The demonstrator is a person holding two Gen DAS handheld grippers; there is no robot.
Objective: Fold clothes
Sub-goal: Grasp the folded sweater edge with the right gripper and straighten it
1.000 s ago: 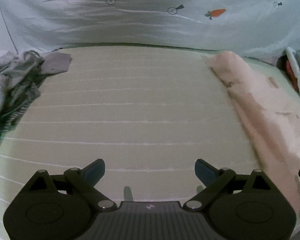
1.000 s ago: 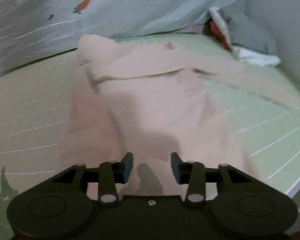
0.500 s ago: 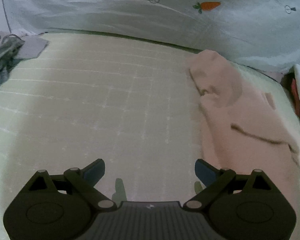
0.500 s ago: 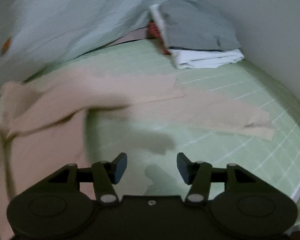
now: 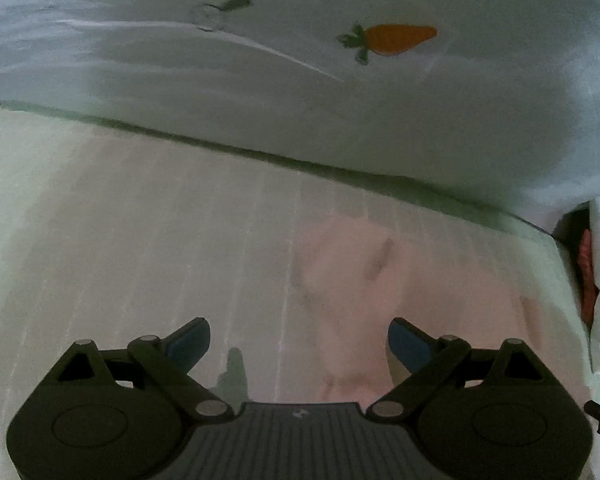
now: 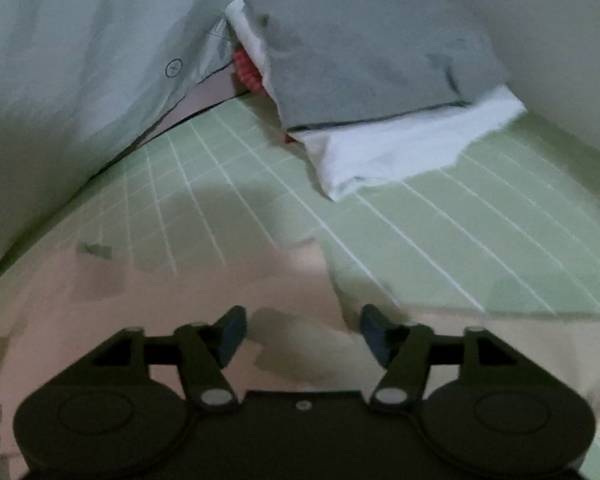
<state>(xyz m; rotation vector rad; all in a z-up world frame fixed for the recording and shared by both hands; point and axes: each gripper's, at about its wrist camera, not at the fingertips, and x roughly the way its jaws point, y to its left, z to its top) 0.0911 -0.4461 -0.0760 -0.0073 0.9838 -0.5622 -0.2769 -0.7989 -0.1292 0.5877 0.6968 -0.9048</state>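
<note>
A pale pink garment (image 5: 352,280) lies spread on the green gridded sheet (image 5: 140,248). In the left wrist view it is blurred and sits ahead and to the right of my left gripper (image 5: 298,340), which is wide open and empty just above the sheet. In the right wrist view the pink garment (image 6: 180,300) fills the lower frame under my right gripper (image 6: 302,330), which is open and empty close over the cloth.
A stack of folded clothes, grey (image 6: 364,60) over white (image 6: 400,148) with a red piece (image 6: 246,70), lies at the far right by the wall. A pale carrot-print quilt (image 5: 300,80) runs along the back of the bed.
Both grippers have swung to the right and forward. The left view lost the grey clothes pile and now faces the pink garment. The right gripper opened wider and came nearer the folded stack.
</note>
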